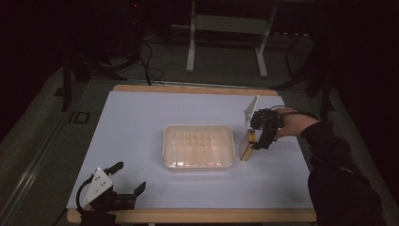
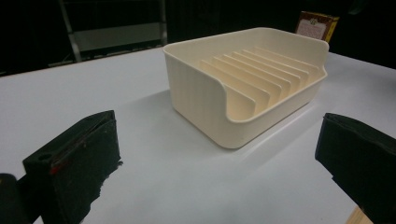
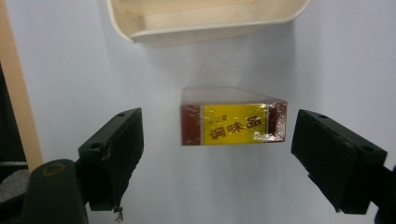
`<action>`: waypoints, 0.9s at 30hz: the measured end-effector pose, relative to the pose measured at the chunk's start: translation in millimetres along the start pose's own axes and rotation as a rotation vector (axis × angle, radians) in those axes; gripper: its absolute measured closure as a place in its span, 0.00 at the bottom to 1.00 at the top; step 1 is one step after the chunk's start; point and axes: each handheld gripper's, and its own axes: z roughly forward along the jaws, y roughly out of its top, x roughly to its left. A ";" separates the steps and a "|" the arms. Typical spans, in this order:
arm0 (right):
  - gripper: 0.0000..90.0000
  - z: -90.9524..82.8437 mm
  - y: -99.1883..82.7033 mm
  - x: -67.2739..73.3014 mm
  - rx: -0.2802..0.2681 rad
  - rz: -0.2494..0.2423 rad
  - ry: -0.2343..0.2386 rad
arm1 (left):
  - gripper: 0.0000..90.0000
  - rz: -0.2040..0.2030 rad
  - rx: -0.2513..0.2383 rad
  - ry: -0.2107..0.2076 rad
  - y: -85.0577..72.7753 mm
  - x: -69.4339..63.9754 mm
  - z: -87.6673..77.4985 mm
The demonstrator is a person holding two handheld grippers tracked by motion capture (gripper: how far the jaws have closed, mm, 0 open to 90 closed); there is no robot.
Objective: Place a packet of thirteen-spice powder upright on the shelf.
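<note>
Left gripper (image 1: 128, 178), nearest camera: rests at near-left table corner, jaws spread wide, nothing between; well apart from work.

Right gripper (image 1: 259, 141): jaws released, pads either side of small maroon box with yellow label (image 3: 232, 122), not touching it. Box stands on edge on pale blue tabletop (image 1: 141, 122), just beside right wall of cream ribbed plastic tray (image 1: 198, 147).

Key relation: box lies straight ahead of right jaws, long axis running away toward tray; labelled end faces gripper. Right hand (image 1: 291, 123) far nearer. Judgement: advance, close across narrow width.

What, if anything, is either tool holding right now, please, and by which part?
Nothing is held. The right tool has its jaws open on either side of the brown, yellow-labelled flat box without touching it; the left tool is open over bare table.
</note>
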 end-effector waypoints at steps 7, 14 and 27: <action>0.19 16.0 -2.1 -10.8 0.011 0.021 0.052 | 0.00 -0.002 0.002 -0.001 -0.3 0.2 0.5; 0.23 28.0 -2.6 -15.5 0.030 0.027 0.084 | 0.00 -0.004 0.004 -0.001 -0.7 0.6 1.1; 0.35 26.5 -1.5 -15.8 0.061 0.027 0.118 | 0.00 -0.007 0.008 0.001 -0.8 0.6 2.3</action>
